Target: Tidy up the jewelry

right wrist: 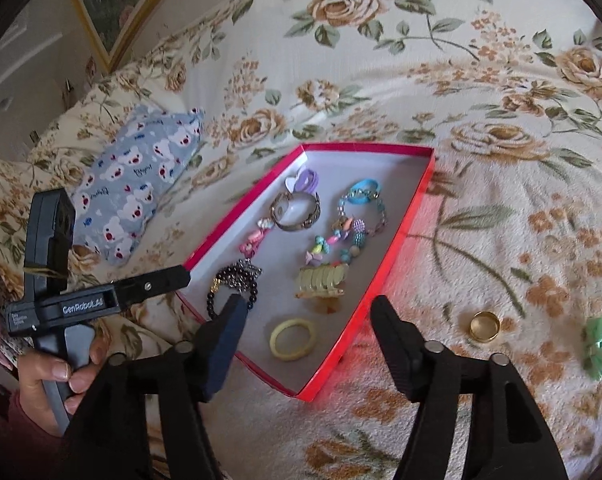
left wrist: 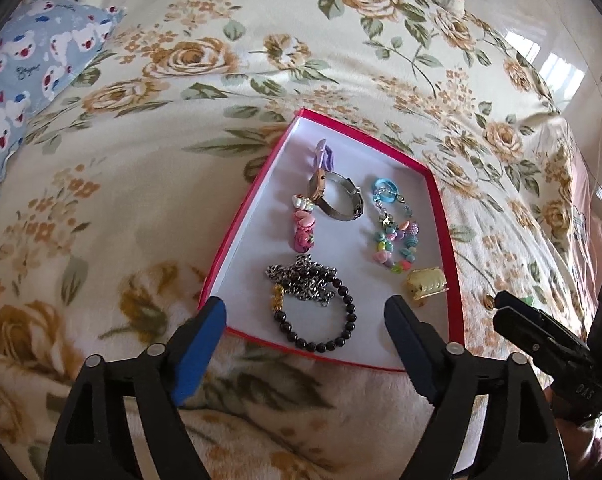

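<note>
On the floral blanket, the left gripper [left wrist: 305, 312] hovers wide open and empty over the red box [right wrist: 343, 354] of jewelry. Further right, the right gripper [right wrist: 309, 320] gapes empty too. Beyond it lies a gold ring [right wrist: 484, 324]: light, rigid, probably slippery; pinch across its rim.

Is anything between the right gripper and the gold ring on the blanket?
Nothing visible. The gold ring lies alone on the blanket, right of the open right gripper and outside the box.
</note>
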`<state>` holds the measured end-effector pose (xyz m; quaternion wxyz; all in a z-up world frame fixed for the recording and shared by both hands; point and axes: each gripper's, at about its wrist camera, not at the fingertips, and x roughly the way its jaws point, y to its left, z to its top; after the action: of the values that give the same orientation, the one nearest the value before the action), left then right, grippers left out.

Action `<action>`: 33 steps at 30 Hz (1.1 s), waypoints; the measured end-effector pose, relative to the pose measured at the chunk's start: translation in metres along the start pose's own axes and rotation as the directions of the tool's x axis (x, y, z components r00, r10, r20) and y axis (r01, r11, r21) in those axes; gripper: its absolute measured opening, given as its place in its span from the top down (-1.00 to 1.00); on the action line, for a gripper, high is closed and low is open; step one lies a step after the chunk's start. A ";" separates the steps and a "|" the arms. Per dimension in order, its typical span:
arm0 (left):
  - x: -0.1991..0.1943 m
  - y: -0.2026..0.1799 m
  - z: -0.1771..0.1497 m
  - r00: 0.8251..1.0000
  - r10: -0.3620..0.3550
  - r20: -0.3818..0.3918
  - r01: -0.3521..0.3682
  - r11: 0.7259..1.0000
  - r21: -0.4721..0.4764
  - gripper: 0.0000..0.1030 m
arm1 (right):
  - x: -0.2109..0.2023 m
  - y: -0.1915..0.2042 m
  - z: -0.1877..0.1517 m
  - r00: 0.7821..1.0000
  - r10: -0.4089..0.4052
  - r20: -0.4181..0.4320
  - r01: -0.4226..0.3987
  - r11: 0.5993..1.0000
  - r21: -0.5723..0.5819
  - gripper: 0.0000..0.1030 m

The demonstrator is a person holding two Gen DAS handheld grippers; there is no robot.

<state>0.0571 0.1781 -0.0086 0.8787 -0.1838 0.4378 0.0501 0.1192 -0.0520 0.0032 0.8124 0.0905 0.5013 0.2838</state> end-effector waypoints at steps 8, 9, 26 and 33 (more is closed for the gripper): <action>-0.028 0.000 -0.022 0.999 0.026 0.026 -0.025 0.999 -0.041 -0.85 | -0.009 0.000 -0.004 1.000 0.009 0.026 -0.010 1.000 0.007 -0.49; -0.032 0.002 -0.025 0.999 0.027 0.034 -0.026 0.999 -0.047 -0.87 | -0.010 0.000 -0.005 1.000 0.009 0.028 -0.009 1.000 0.005 -0.53; -0.081 -0.033 -0.087 0.966 0.199 0.165 -0.224 0.963 0.150 -0.95 | -0.031 0.033 -0.025 1.000 -0.005 0.016 0.006 0.994 -0.108 -0.76; -0.118 -0.042 -0.069 0.957 0.177 0.231 -0.216 0.964 0.153 -0.99 | -0.060 0.057 0.008 0.997 -0.054 0.053 0.063 0.979 -0.195 -0.93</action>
<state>-0.0565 0.1229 0.0583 0.9244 -0.0540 0.3587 0.1181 0.0848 -0.0375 0.0769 0.8370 0.0018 0.4538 0.3057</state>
